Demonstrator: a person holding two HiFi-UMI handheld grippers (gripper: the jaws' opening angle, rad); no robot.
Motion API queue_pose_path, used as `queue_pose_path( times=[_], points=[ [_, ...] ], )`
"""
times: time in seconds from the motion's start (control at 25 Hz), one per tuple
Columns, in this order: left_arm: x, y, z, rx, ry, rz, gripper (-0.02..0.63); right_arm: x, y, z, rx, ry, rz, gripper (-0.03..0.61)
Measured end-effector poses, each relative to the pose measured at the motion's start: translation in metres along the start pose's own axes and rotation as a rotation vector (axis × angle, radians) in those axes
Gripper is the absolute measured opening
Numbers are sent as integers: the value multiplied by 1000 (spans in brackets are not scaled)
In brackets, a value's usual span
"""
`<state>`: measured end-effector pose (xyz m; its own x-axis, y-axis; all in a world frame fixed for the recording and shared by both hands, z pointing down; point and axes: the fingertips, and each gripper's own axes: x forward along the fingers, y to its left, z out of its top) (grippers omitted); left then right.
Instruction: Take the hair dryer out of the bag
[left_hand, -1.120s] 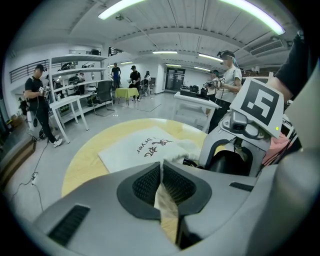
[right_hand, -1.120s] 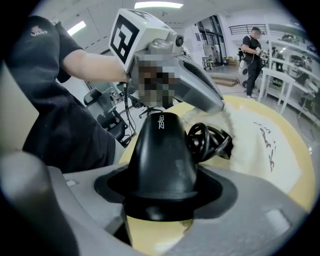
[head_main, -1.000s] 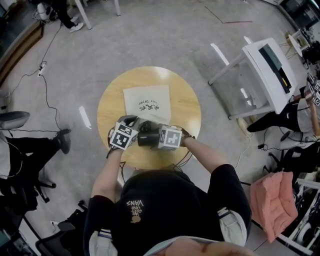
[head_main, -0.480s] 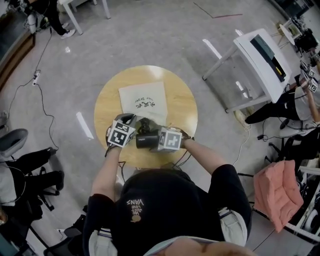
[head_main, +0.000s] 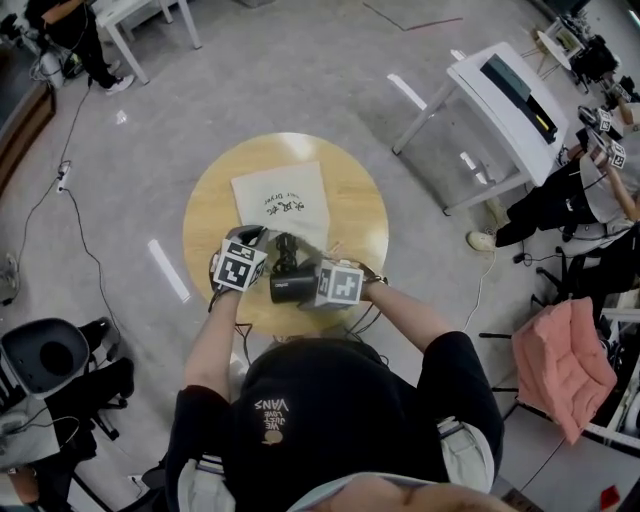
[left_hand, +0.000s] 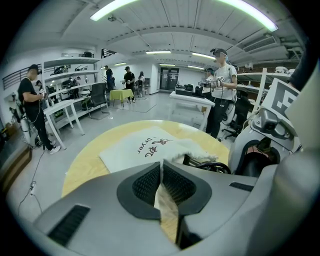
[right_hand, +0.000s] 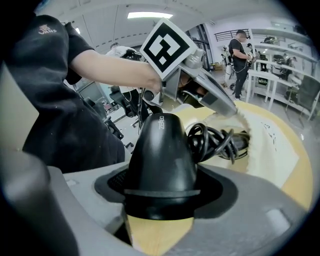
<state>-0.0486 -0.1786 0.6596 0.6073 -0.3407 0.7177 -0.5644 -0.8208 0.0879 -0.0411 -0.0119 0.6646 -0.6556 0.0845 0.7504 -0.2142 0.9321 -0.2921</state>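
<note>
Hair dryer (right_hand: 160, 150) is glossy black, cone-nosed, with its black cord (right_hand: 215, 140) coiled.

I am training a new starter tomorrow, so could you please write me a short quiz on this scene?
1. What does the right gripper hold?
A) the black hair dryer
B) a cup
C) nothing
2. True or false: the left gripper is shut on the edge of the white bag.
3. Fill in: the hair dryer's coiled ____ sits at the bag's open end.
Key: 1 A; 2 true; 3 cord.
</note>
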Motion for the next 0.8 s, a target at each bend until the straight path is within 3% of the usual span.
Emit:
queue_pose_path(
  times=[0.8],
  points=[
    [12,8,7,43,11,-26,32,5,40,10,43,-54,-36,350]
  ],
)
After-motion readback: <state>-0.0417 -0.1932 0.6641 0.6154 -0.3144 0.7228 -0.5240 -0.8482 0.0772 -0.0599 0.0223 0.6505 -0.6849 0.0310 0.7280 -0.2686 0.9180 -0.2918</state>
